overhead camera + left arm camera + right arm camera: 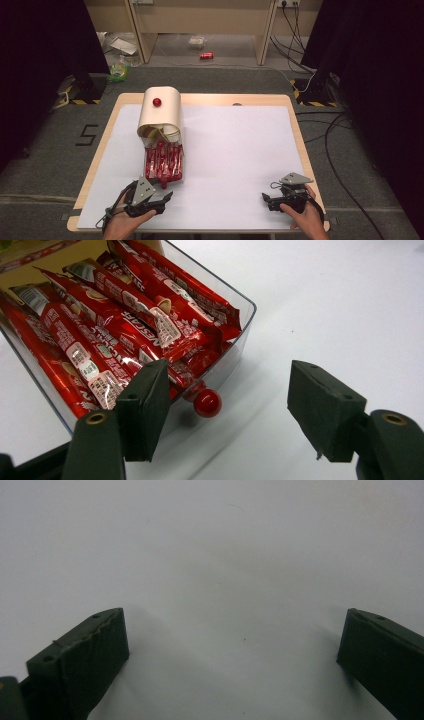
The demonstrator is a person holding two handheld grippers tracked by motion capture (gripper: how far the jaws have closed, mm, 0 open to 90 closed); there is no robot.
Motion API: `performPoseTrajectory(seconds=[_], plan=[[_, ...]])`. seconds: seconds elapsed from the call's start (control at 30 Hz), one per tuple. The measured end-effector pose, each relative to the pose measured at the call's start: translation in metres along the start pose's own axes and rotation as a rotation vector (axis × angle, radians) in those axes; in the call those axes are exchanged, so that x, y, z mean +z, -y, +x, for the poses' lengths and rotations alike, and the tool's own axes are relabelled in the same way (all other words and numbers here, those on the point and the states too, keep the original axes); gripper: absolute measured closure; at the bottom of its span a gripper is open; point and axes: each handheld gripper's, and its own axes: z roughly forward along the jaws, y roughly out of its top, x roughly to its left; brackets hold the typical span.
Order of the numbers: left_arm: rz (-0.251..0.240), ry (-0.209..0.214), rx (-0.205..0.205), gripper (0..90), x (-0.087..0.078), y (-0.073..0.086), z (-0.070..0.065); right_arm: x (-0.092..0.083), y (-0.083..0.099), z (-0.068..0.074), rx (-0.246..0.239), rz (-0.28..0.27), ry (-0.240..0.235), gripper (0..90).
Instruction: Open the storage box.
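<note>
Drawer (pixel 164 162) of clear plastic, pulled out of a cream-coloured cabinet (pixel 160 112) and filled with red sachets (pixel 125 325), is seen on the left half of the table (pixel 240 150). A small red knob (pixel 207 403) is carried on the drawer's front wall, and a second red knob (pixel 157 102) is borne on the cabinet's face above it. In the left gripper view the sachets are shown lying lengthwise and overlapping inside the transparent walls, with white label panels and lettering on their wrappers.

The left hand-held gripper (pixel 162 192) is held just in front of the drawer, its jaws spread wide apart; in its own view the knob lies between them, nearer the left jaw, and is touched by neither. The gripper is grasped by the person's left hand (pixel 120 222) at the table's near edge.

The right hand-held gripper (pixel 267 199) is held by the right hand (pixel 302 212) near the table's right front corner, well apart from the drawer. Its jaws are likewise spread, with nothing but the white table surface between them.

Beyond the table, a grey floor (pixel 225 80), cables (pixel 300 30) and a red can (pixel 206 55) are visible.
</note>
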Motion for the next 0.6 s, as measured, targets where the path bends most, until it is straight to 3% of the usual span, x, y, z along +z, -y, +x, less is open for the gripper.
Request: performPoseTrajectory(seconds=[0.27, 0.6], plan=[[0.015, 0.023, -0.012, 33.2, -0.0029, -0.0018, 0.0012, 0.0, 0.0, 0.0, 0.0, 0.0, 0.0, 0.3], [0.007, 0.016, -0.039, 30.8, -0.0024, -0.0034, 0.0038, -0.0001, -0.0001, -0.0001, -0.001, 0.002, -0.001, 0.3]])
